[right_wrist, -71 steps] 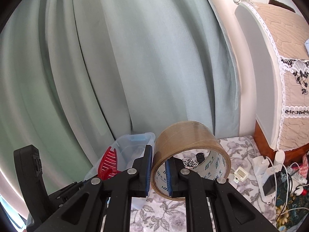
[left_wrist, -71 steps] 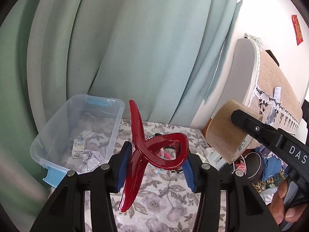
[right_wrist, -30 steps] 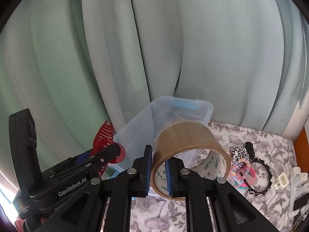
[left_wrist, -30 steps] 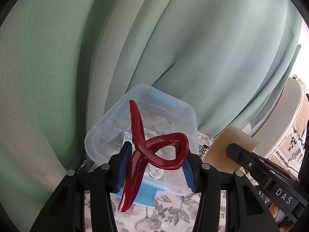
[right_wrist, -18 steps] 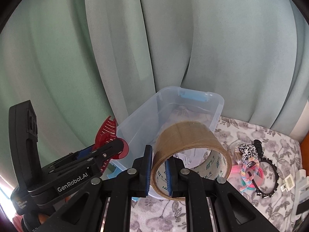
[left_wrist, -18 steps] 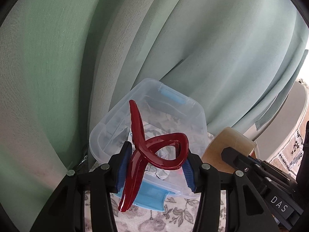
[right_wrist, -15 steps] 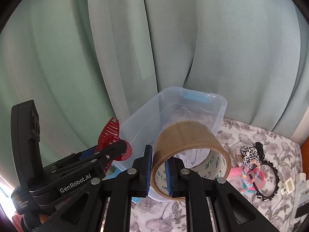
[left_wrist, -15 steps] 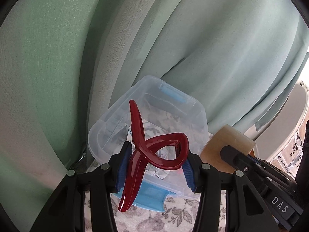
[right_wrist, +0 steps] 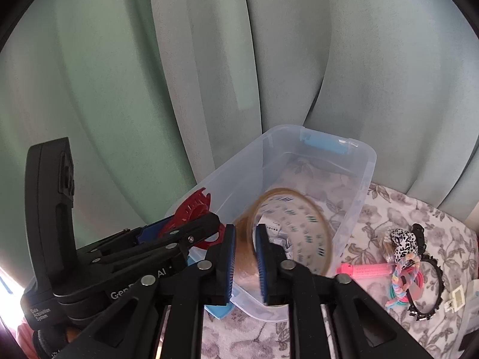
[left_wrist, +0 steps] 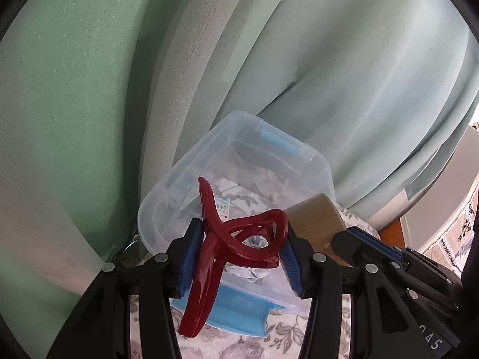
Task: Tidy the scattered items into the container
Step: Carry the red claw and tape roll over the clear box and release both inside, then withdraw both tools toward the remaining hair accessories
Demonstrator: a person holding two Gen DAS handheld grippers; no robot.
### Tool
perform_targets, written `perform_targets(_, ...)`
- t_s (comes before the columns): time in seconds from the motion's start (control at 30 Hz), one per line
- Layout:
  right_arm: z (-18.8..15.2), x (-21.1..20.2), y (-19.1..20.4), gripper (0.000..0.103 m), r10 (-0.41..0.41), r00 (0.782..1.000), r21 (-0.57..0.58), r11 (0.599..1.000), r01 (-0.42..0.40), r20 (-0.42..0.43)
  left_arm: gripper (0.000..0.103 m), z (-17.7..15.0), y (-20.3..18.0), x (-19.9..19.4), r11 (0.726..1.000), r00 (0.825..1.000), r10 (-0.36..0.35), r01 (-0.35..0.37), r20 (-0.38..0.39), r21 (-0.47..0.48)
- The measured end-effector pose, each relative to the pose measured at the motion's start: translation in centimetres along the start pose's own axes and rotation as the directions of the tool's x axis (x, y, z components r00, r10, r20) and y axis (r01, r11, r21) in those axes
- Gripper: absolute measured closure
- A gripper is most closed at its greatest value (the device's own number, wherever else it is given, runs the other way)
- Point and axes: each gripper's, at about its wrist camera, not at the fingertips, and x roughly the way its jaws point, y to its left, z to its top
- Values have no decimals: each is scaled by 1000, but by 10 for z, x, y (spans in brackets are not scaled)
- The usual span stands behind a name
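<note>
Both hand-held grippers now lower over clear container. Right hand-held gripper jaws just easing apart, blurred tape roll between. Left hand-held gripper clamps red hair claw, container at 12 o'clock.

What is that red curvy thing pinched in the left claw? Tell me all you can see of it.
It is a large hair clip of glossy, dark red, slightly see-through plastic. Two curved arms cross and form a loop: one tip points up, and the longer arm hangs down to the left. The right wrist view shows a row of comb-like teeth. The left claw pinches its loop between blue pads. It hangs in the air at the near end of the clear plastic box, and only the pads touch it.
</note>
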Motion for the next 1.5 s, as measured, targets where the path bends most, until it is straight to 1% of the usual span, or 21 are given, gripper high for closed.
perform_targets(0.07, 0, 2, -5, 86, 8, 1000, 21, 1000, -8, -8, 51, 1, 3, 0, 1000, 1000, -8, 8, -1, -16)
perform_targets(0.13, 0, 3, -8, 86, -5, 1000, 35, 999, 5, -11, 51, 2, 5, -1, 1000, 1000, -11, 11, -3, -27)
perform_targets(0.2, 1, 4, -11, 86, -3, 1000, 46, 999, 4, -11, 51, 0, 7, -9, 1000, 1000, -11, 11, -9, -27)
perform_targets(0.27, 1, 4, -10, 86, -5, 1000, 43, 999, 5, -8, 51, -1, 5, -6, 1000, 1000, -14, 14, -18, -23)
perform_targets(0.33, 1, 4, -10, 86, -7, 1000, 38, 999, 8, -9, 48, 0, 1, 2, 1000, 999, -16, 16, -27, -19)
perform_targets(0.47, 0, 1, -10, 86, -14, 1000, 45, 999, 14, -12, 46, -2, -3, 3, 1000, 999, -19, 18, -32, -11)
perform_targets(0.63, -2, -7, -12, 86, -25, 1000, 52, 998, 26, -8, 44, -3, -6, -4, 1000, 999, -17, 17, -36, -6)
perform_targets(0.87, -7, -22, -16, 86, -46, 999, 71, 996, 46, 3, 42, -4, -21, -10, 999, 999, -24, 25, -25, 24)
perform_targets(0.97, -9, -32, -19, 82, -56, 998, 81, 995, 54, 17, 42, -5, -28, -16, 999, 999, -28, 29, -19, 40)
perform_targets(1.13, -15, -51, -24, 70, -69, 997, 105, 992, 64, 43, 41, -7, -43, -27, 997, 999, -32, 32, -7, 71)
perform_targets(1.27, -20, -68, -30, 67, -82, 994, 127, 989, 73, 68, 40, -10, -56, -38, 995, 999, -36, 35, 5, 98)
perform_targets(1.5, -30, -101, -44, 52, -102, 987, 176, 981, 79, 124, 37, -16, -85, -55, 987, 999, -45, 41, 21, 156)
